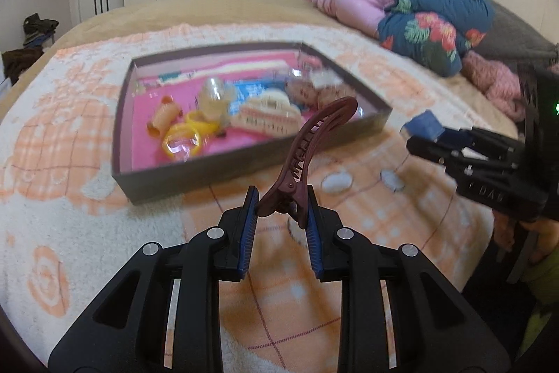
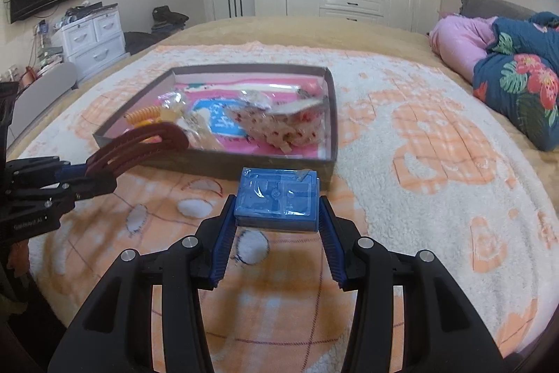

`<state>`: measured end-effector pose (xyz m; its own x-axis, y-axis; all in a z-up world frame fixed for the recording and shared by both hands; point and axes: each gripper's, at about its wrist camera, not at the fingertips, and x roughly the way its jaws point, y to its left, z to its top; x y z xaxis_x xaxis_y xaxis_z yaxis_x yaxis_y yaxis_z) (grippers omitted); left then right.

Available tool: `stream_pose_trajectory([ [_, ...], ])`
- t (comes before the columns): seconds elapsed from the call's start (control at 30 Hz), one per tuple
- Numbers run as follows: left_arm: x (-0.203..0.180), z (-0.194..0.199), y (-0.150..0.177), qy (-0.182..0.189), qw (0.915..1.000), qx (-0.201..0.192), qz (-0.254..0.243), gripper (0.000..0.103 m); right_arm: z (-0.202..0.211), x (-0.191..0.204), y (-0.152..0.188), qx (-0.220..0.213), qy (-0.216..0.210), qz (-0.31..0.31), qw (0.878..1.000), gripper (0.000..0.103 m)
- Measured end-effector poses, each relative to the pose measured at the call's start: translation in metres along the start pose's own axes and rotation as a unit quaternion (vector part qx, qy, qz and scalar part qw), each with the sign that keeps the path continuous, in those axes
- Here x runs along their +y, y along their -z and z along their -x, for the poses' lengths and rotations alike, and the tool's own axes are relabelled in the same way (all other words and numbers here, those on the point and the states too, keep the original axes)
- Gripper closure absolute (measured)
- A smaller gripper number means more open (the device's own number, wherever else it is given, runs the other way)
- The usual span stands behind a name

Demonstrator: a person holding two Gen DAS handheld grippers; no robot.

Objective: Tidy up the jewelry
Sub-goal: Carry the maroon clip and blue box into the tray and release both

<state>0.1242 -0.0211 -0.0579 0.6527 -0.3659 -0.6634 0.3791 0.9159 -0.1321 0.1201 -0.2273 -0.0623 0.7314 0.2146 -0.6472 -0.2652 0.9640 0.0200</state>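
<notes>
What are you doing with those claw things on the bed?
A person is tidying hair things and small items into a shallow tray on a blanket-covered bed. The left claw pinches the hinge end of a dark red hair clip, lifted just in front of the tray. The right claw holds a small blue box wrapped in clear film, also in front of the tray. Yellow rings and a cream hair claw clip already lie inside.
</notes>
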Motion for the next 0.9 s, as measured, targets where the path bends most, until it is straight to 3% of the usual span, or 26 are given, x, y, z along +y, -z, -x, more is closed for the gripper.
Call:
stream_pose_trajectory([
  [0.53, 0.044, 0.01, -0.041, -0.053, 0.9945, -0.056, 0.071, 0.085, -0.015, 0.023, -0.043, -0.033, -0.017, 0.023, 0.999, 0.059],
  [0.9, 0.062, -0.017, -0.066, -0.069, 0.9915, -0.053, 0.097, 0.085, -0.046, 0.018, -0.066, -0.035, 0.001, 0.023, 0.999, 0.059],
])
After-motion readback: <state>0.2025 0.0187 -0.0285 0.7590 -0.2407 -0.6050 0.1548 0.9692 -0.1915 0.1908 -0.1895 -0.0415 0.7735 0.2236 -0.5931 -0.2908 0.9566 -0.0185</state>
